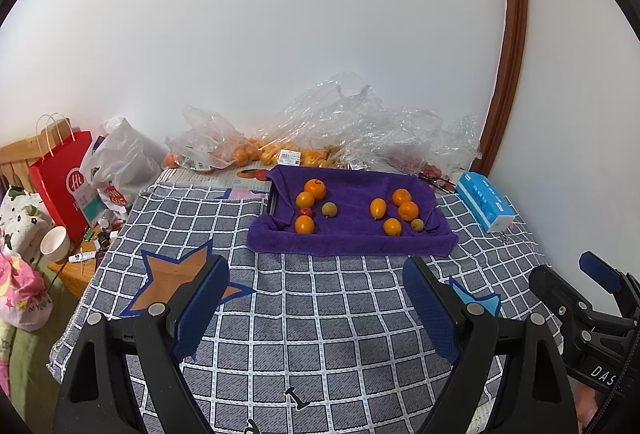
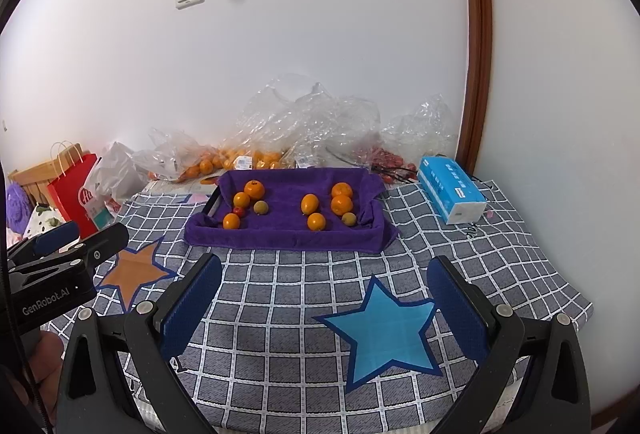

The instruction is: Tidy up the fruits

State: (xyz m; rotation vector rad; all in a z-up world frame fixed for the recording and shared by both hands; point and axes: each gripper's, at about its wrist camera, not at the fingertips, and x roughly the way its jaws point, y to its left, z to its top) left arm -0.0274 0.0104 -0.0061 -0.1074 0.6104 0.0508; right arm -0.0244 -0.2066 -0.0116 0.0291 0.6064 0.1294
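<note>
The left gripper [image 1: 316,310] and the right gripper [image 2: 324,310] both hang low over the checked cloth [image 1: 320,334], well short of the fruits, and each one has its fingers spread wide with nothing between them.

The fruits lie on a purple towel [image 1: 352,242] that lines a tray near the wall. They sit in two loose groups. On the left are three oranges [image 1: 305,224], one small red fruit [image 1: 305,211] and one greenish-brown fruit [image 1: 329,209]. On the right are four oranges [image 1: 408,211] and one more greenish-brown fruit [image 1: 417,224]. So the kinds are mixed inside each group — not sorted by kind, as far as I can see. Behind the tray, clear plastic bags [image 1: 224,149] hold more oranges and some red fruits.

This scene fits two stages: fruits laid on the towel and waiting for sorting, or two groups that are already the wanted arrangement. I cannot tell which. If a fruit must be taken, the gripper needs to travel forward over the towel's raised front edge and close gently, because these fruits are round and can roll.
</note>
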